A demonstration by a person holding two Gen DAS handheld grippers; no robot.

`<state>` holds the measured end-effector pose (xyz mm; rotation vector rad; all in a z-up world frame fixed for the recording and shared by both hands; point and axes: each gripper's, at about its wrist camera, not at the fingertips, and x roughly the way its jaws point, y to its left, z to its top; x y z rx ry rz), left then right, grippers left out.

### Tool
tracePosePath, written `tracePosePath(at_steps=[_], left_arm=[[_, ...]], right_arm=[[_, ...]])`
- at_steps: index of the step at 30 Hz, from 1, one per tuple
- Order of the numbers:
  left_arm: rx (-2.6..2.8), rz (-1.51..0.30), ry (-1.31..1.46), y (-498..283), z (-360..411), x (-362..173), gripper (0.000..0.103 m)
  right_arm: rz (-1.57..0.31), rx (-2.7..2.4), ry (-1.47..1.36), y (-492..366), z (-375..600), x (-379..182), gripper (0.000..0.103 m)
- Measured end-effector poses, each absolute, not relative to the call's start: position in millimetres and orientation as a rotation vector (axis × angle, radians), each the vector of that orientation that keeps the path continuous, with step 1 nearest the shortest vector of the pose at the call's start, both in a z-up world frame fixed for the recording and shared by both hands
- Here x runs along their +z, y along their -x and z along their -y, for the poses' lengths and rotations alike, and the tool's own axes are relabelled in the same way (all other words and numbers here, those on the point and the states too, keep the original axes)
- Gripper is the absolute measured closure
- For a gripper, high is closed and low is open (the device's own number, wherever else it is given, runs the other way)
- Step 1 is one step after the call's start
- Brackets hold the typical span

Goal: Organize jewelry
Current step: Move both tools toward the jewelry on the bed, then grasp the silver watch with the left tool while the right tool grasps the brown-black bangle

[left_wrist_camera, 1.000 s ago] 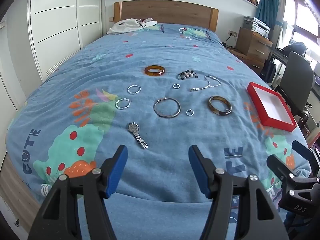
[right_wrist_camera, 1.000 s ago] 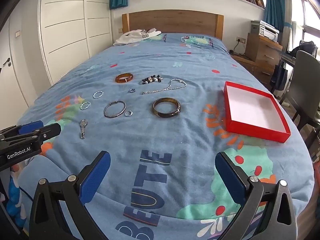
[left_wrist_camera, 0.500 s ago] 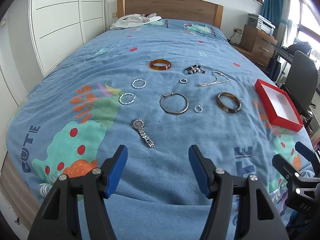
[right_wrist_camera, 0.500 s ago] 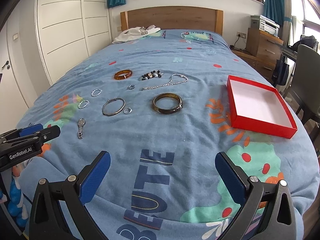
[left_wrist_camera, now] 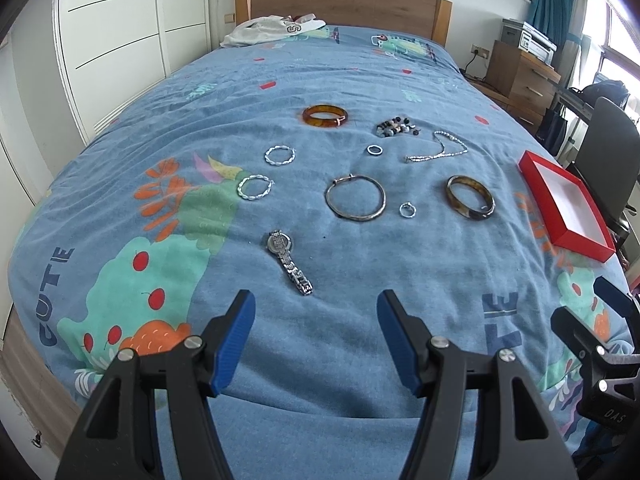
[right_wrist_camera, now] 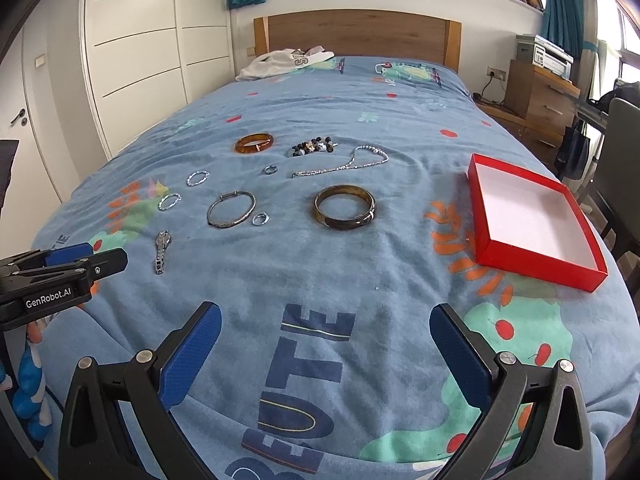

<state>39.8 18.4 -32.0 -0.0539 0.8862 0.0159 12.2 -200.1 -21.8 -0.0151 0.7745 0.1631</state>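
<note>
Bed (right_wrist_camera: 360, 112), blue cartoon spread, oak headboard, white wardrobe at left. Jewelry laid out mid-bed — watch (left_wrist_camera: 289, 261), silver bangle (left_wrist_camera: 355, 197), tortoiseshell bangle (right_wrist_camera: 344, 207), chain (right_wrist_camera: 344, 165). Red box (right_wrist_camera: 532, 216) on bed's right edge. Left hand-held gripper (left_wrist_camera: 315, 336) & right hand-held gripper (right_wrist_camera: 325, 350) — both hover at the foot, wide apart, holding nothing.

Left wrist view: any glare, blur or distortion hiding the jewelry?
Left wrist view: sharp, evenly daylit; fisheye bends the bed edges, yet the watch reads clearly. Right wrist view: the red box stays crisp; window upper right blown out.
</note>
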Motion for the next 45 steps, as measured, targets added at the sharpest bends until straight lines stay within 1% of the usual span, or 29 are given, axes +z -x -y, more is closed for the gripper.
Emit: tracePosePath(at_steps=[8, 15, 21, 32, 38, 44, 45], left_arm=[[0.043, -0.899, 0.132, -44, -48, -35, 0.042], [0.047, -0.944, 0.167, -62, -56, -51, 0.042], [0.065, -0.979, 0.179, -94, -53, -68, 0.042], [0.126, -1.031, 0.213, -142, -61, -103, 0.043], [0.142, -1.034, 0.211, -148, -62, -112, 0.045], [0.15, -1.029, 0.199, -151, -62, -116, 0.051], [0.152, -1.026, 0.201, -152, -62, -116, 0.054]], right_arm=[[-0.791, 0.168, 0.06, -25, 207, -22, 0.002], [-0.818, 0.186, 0.027, -45, 212, -33, 0.01], [-0.825, 0.191, 0.01, -73, 218, -45, 0.011], [-0.858, 0.213, 0.033, -160, 214, -67, 0.011], [-0.87, 0.209, 0.037, -183, 212, -79, 0.01], [-0.899, 0.214, 0.053, -199, 212, -90, 0.01], [-0.903, 0.216, 0.058, -202, 211, -93, 0.01]])
